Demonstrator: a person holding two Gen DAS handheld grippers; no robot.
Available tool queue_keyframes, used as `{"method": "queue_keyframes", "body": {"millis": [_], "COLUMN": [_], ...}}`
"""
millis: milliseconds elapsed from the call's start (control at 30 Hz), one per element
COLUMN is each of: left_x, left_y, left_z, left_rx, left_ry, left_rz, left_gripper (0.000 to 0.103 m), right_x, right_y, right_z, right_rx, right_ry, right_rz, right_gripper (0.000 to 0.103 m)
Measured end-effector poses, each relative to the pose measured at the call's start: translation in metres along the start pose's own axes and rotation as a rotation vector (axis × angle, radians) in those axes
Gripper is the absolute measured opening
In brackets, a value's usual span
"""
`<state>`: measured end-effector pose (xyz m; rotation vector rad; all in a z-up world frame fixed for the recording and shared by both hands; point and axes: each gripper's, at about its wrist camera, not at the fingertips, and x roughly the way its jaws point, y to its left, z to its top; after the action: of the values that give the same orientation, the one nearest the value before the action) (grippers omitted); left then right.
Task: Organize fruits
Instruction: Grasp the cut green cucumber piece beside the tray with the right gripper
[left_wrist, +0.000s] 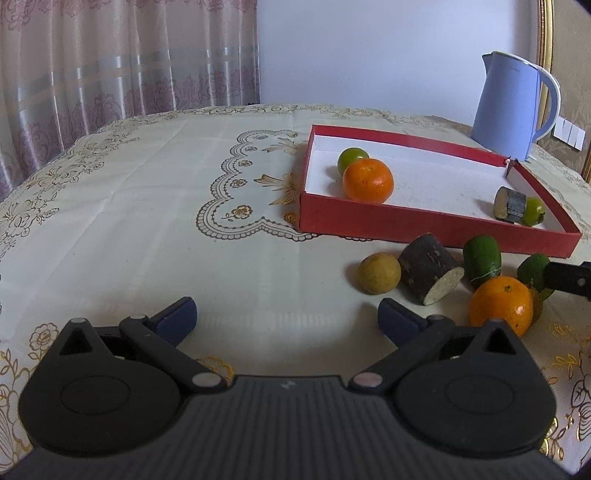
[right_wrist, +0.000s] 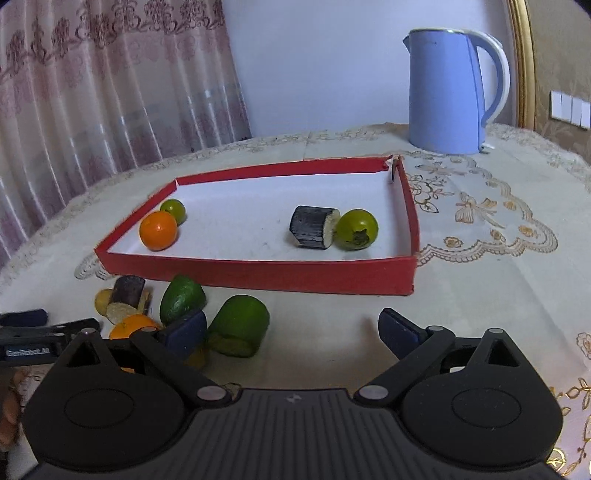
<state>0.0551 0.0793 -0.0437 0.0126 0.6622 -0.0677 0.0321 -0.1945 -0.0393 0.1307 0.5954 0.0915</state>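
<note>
Left wrist view is showing me my left claw hanging spread wide over bare tabletop, gripping nothing; right wrist view is showing my right claw likewise spread and empty, its left pad sitting just beside a cut green fruit without closing on it.

I am judging the sorting as roughly half finished; four pieces are already lying inside the red tray, and about as many are waiting on the cloth in front of its near wall.

Inside the tray I am seeing an orange touching a small green fruit at the left end; toward the right end a dark cut stalk piece is resting against a round green fruit; the middle of the white tray floor is lying bare.

Outside, I am counting a second orange, a yellowish round fruit, a larger dark stalk piece, an oblong green fruit, and the cut green one; another orange-coloured piece may be hiding behind the second orange, though I cannot tell.

A blue kettle is standing behind the tray, well apart from the fruit; I am reckoning the cut green fruit is the handiest next pick for the right claw.
</note>
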Motion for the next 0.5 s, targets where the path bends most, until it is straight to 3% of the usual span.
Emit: {"method": "queue_keyframes", "body": {"millis": [67, 133, 200, 367, 433, 500], "left_x": [0.000, 0.000, 0.000, 0.000, 0.000, 0.000], "left_y": [0.000, 0.000, 0.000, 0.000, 0.000, 0.000], "left_z": [0.000, 0.000, 0.000, 0.000, 0.000, 0.000], "left_rx": [0.000, 0.000, 0.000, 0.000, 0.000, 0.000], "left_ry": [0.000, 0.000, 0.000, 0.000, 0.000, 0.000], "left_rz": [0.000, 0.000, 0.000, 0.000, 0.000, 0.000], "left_gripper": [0.103, 0.103, 0.103, 0.103, 0.103, 0.103], "right_x": [0.003, 0.007, 0.011, 0.013, 0.011, 0.011], "right_y": [0.007, 0.011, 0.017, 0.024, 0.025, 0.028], "right_z": [-0.001, -0.001, 0.000, -0.002, -0.002, -0.002], "right_rx": [-0.003, 0.006, 0.013, -0.011, -0.009, -0.021], "right_ry": [-0.001, 0.004, 0.015, 0.020, 0.015, 0.011], "right_rz": [-0.002, 0.008, 0.028, 0.023, 0.049, 0.048], "right_gripper": [0.090, 0.069, 0.057, 0.049, 0.036, 0.036]}}
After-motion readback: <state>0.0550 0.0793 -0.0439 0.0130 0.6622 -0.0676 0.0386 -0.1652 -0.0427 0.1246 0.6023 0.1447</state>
